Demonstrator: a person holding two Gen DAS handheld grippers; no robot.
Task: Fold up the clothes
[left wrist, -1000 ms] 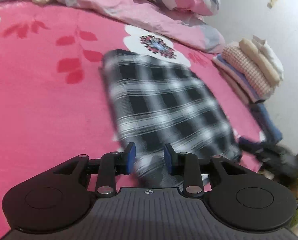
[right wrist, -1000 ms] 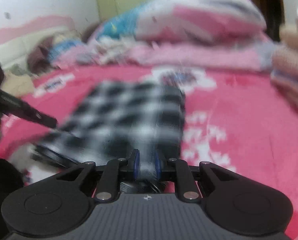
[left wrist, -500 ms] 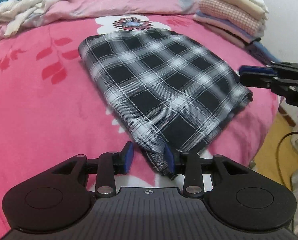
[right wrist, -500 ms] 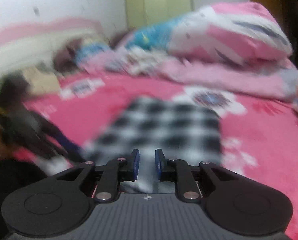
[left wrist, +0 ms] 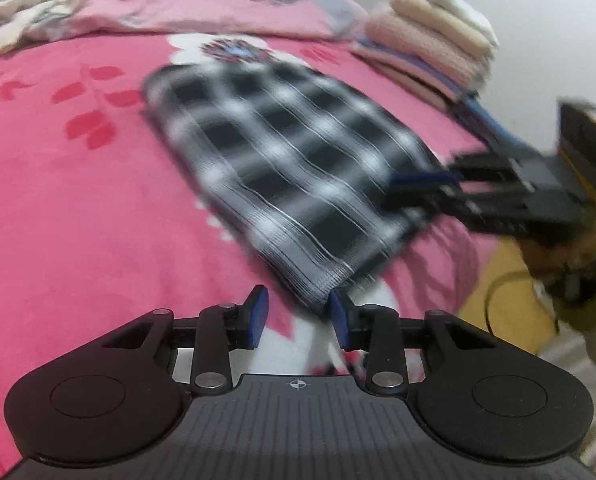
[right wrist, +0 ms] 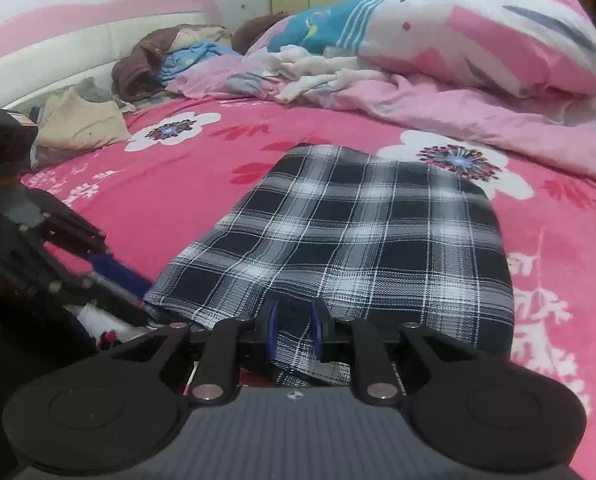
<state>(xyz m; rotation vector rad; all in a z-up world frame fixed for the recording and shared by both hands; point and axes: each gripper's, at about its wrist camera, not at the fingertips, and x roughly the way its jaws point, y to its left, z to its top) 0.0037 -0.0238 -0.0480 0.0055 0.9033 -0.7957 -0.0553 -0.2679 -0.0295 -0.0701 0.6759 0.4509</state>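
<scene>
We see a folded black-and-white checked cloth point(right wrist: 354, 236) lying flat on the pink flowered bedsheet point(right wrist: 202, 184), its far edge just short of a white flower print. Measured from that cloth, the rumpled pink quilt point(right wrist: 478, 108) lies beyond its far edge, a stack of folded clothes point(left wrist: 430, 48) sits off its right side near the wall, and a heap of unfolded garments point(right wrist: 150, 60) lies well away past its far left corner, by the headboard.

The left gripper point(left wrist: 296, 318) hangs at the cloth's near left corner. Its blue pads stand apart; the corner's tip reaches the right pad, but the pads do not press on it — released. Half a second ago that corner drooped down between the pads; now it lies just ahead of them, and this view has gone blurred where it was sharp.

The right gripper point(right wrist: 294, 330) is at the near edge of the cloth, toward its right side, with a fold of the fabric running down between its narrowly spaced pads. We cannot tell whether the pads actually pinch it. In the left view, half a second ago this gripper hovered clear of the cloth's right edge — now its fingers reach that edge. The right view, smeared before, is now crisp.
</scene>
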